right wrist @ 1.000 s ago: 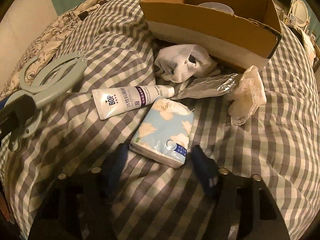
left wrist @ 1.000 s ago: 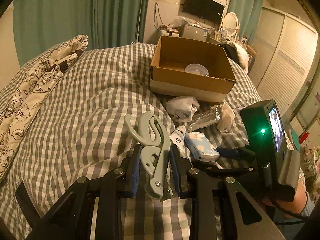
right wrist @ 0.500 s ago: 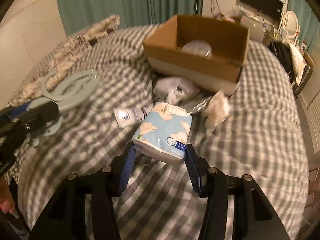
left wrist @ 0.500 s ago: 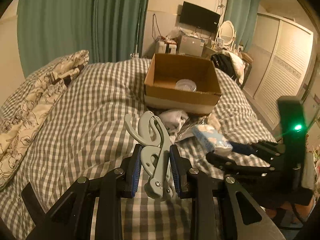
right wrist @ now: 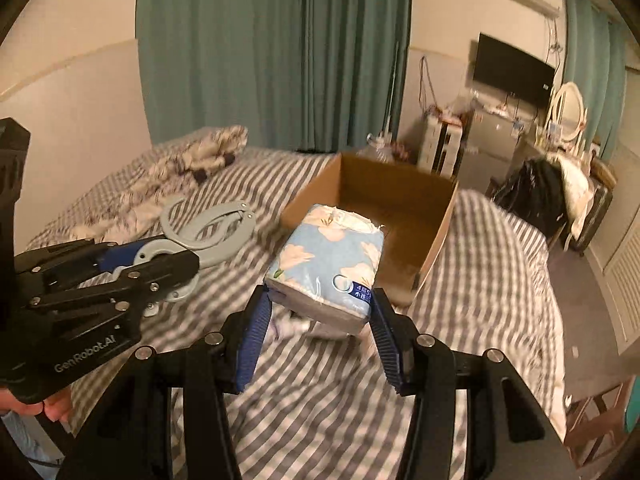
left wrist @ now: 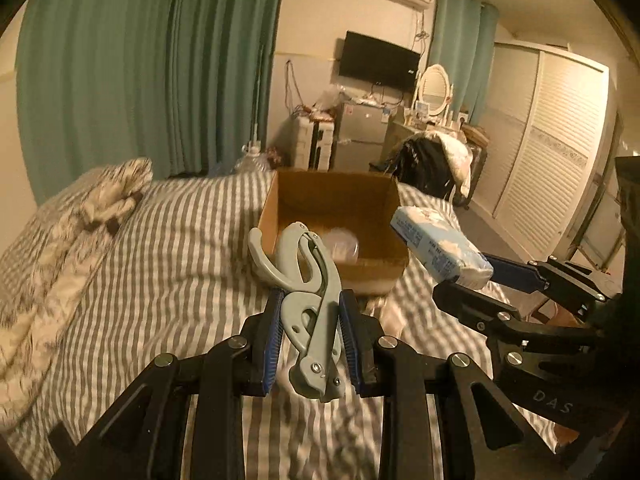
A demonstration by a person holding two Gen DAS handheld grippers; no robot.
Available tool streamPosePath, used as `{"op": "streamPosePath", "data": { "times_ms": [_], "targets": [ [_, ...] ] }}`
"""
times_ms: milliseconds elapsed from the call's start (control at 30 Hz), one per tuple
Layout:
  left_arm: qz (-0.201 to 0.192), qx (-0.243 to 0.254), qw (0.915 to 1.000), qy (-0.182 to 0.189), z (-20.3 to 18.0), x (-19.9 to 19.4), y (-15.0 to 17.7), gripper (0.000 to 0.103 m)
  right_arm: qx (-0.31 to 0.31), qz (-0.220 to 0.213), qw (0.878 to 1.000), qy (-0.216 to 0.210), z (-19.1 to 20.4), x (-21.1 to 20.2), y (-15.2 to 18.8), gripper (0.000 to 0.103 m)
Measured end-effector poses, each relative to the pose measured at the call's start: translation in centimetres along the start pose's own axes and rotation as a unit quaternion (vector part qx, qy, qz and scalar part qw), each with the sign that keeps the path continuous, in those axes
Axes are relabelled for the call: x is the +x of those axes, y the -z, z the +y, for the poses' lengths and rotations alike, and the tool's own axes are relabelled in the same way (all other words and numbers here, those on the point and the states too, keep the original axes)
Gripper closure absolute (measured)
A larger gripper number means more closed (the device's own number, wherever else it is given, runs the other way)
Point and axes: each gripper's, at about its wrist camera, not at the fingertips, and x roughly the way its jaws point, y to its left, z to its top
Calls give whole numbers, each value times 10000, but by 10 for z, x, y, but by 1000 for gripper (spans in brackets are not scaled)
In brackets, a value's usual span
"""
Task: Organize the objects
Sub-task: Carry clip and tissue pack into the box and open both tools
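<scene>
My left gripper is shut on a pale grey-green plastic clamp, held up above the bed; the clamp and left gripper also show at left in the right wrist view. My right gripper is shut on a blue flowered tissue pack, lifted off the bed. In the left wrist view that tissue pack hangs at right in the right gripper. Ahead stands an open cardboard box with a clear round lid inside; the box lies just beyond the pack.
A grey checked duvet covers the bed, with a flowered pillow at left. Small white items lie on the duvet under the pack. A dark chair with clothes, a dresser, green curtains and slatted wardrobe doors stand beyond.
Both grippers rose off the bed and tipped upward. The right gripper closed on the tissue pack and lifted it; the left kept the clamp. The tube and cloths dropped out of sight below.
</scene>
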Motion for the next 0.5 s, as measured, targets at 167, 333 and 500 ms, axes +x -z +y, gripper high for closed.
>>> {"op": "streamPosePath", "data": {
  "times_ms": [167, 333, 500],
  "targets": [
    [-92, 73, 9999, 7, -6, 21, -38, 76, 15, -347, 9994, 82, -19, 2, -37, 53],
    [-241, 231, 9994, 63, -16, 54, -74, 76, 42, -743, 9972, 74, -42, 9, -86, 54],
    [-225, 344, 9992, 14, -22, 101, -97, 76, 51, -861, 9960, 223, -61, 39, -119, 54]
  ]
}}
